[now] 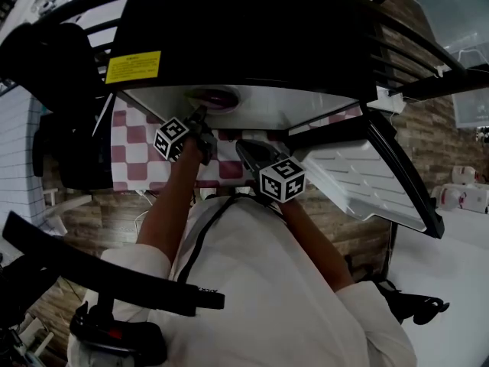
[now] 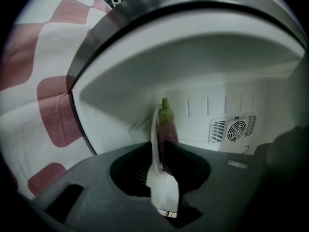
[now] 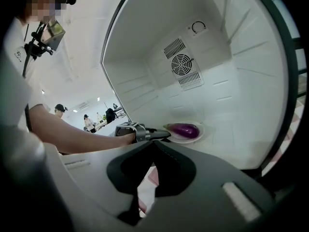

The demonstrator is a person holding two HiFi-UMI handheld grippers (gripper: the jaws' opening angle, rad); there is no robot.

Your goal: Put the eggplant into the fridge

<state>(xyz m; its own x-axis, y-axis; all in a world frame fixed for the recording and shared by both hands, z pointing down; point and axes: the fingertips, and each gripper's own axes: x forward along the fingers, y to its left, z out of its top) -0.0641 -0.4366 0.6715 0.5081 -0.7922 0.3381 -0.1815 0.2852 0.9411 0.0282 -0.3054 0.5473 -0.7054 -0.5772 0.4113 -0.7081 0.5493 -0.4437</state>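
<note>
Obs., standing beside the operator, nearest the operator first.

- Right gripper (image 1: 246, 147): just outside the fridge (image 3: 231, 105) opening, jaws together, nothing between them. It does no work in this step.
- Left gripper (image 1: 200, 115): reaches past the fridge's front edge. Its jaws stand a little apart with the rim of the plate (image 3: 193, 139) between them. The ribbed pad on one side shows clear of the rim, so I read no clamp.
- Plate: on the fridge's inner floor, just inside the opening.
- Eggplant (image 3: 186, 129): lies on the plate, purple body, green stem, so it is inside the fridge and well short of the fan vent (image 3: 182, 64) on the fridge's back wall.
- Fridge door (image 1: 359, 178): swung wide open to the right of the fridge.
- The fridge stands on a red-and-white checked cloth (image 1: 137, 140).

Judgement: placement looks done. The step in hand is letting go and backing out.

To do it well:
1. Spread the left jaws until both pads are clear of the rim.
2. Draw back along the line the gripper points, out of the fridge. No lift and no sideways sweep, or a pad could catch the rim and drag or tip the plate, rolling the eggplant off.
3. Hold the right gripper clear of the fridge opening meanwhile.
</note>
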